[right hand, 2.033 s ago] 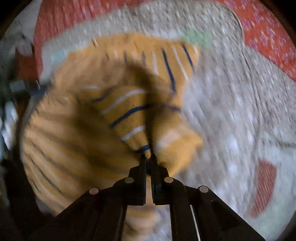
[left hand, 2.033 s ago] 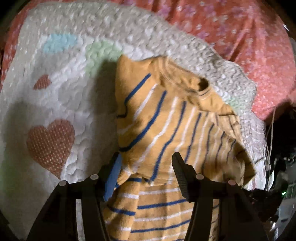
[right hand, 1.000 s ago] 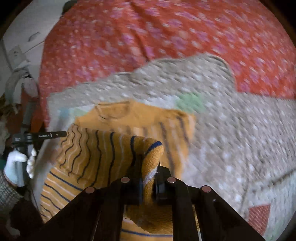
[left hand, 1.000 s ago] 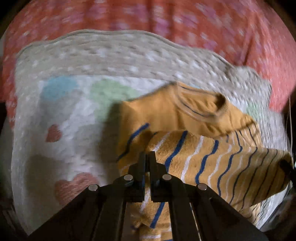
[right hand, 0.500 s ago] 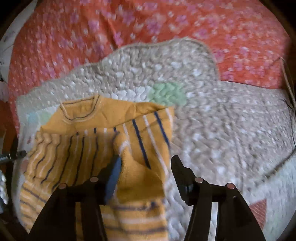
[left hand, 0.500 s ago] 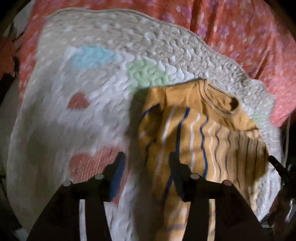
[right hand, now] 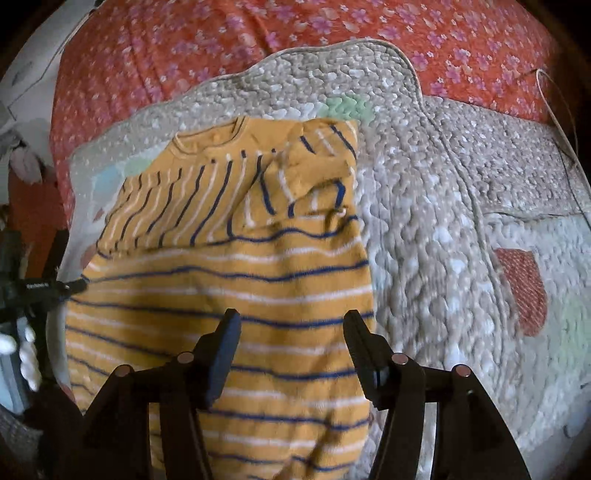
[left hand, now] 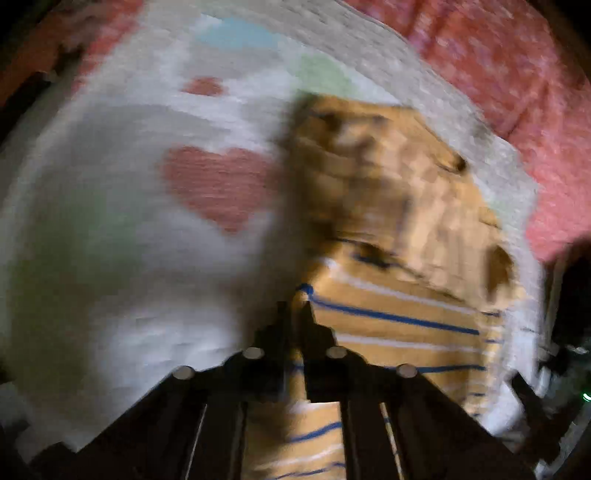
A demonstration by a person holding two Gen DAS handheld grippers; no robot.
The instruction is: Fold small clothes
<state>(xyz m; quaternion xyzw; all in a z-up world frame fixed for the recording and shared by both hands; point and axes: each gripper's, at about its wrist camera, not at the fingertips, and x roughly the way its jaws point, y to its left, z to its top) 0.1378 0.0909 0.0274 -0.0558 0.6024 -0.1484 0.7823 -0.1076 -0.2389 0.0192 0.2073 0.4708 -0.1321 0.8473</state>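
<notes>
A small mustard-yellow sweater with blue and white stripes (right hand: 229, 280) lies on a quilted mat (right hand: 424, 229), sleeves folded in over the chest, collar at the far end. My right gripper (right hand: 291, 336) is open and empty, its fingers hovering over the sweater's lower body near its right edge. In the blurred left wrist view, my left gripper (left hand: 295, 310) is shut on the sweater (left hand: 388, 236) at its left edge, pinching the striped fabric. The left gripper (right hand: 55, 286) also shows in the right wrist view at the sweater's left edge.
The mat has pastel patches and red hearts (left hand: 218, 184). It lies on a red floral bedspread (right hand: 295, 29). A thin white cord (right hand: 557, 110) runs along the right. A gloved hand (right hand: 22, 350) shows at the far left.
My left gripper was open beside the sweater half a second ago and has now shut on its left edge. My right gripper has stayed open and drawn back toward the hem.
</notes>
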